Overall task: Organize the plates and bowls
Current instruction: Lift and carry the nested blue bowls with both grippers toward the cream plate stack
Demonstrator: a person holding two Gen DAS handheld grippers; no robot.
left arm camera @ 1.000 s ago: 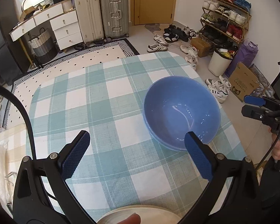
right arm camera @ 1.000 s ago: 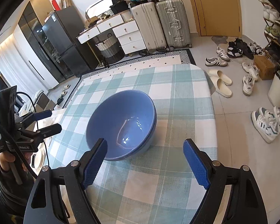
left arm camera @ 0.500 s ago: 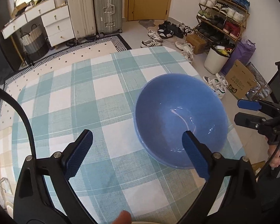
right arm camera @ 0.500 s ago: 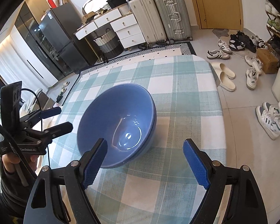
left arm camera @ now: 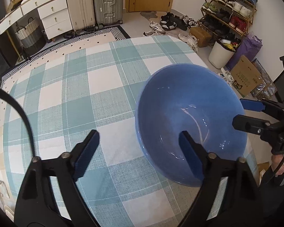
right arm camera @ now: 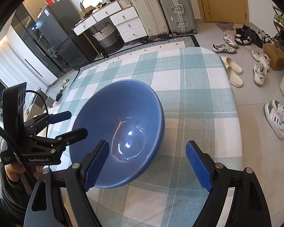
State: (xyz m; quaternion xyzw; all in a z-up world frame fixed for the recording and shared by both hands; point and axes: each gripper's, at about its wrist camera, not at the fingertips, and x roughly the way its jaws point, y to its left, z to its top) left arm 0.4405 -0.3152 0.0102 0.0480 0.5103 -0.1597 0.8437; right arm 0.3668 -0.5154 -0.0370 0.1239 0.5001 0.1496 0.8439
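Gripping the blue bowl (left arm camera: 189,117) cleanly is the job here, and it looks like 2 bowls nested, since a second rim line shows under the top one in the right wrist view. The stack sits on the checked tablecloth (left arm camera: 89,87) of the counter, near the edge closest to the shoe rack side of the room.

The left claw (left arm camera: 138,147) is open and its jaws have just been closing; 1 finger hangs over the bowl's inside wall and the other stands outside over the cloth, so the near rim lies between them with no contact visible. The right claw (right arm camera: 147,162) is open wide, with 1 finger over the inside of the bowl on its side and the other out over the cloth, again not touching.

To do this well, I would seat each inner finger low on the inner wall before squeezing, so the pads bite the rim squarely and not at its lip. Closing both sides evenly should keep the stack from sliding on the cloth or tipping, and lifting level should keep the bowls from separating
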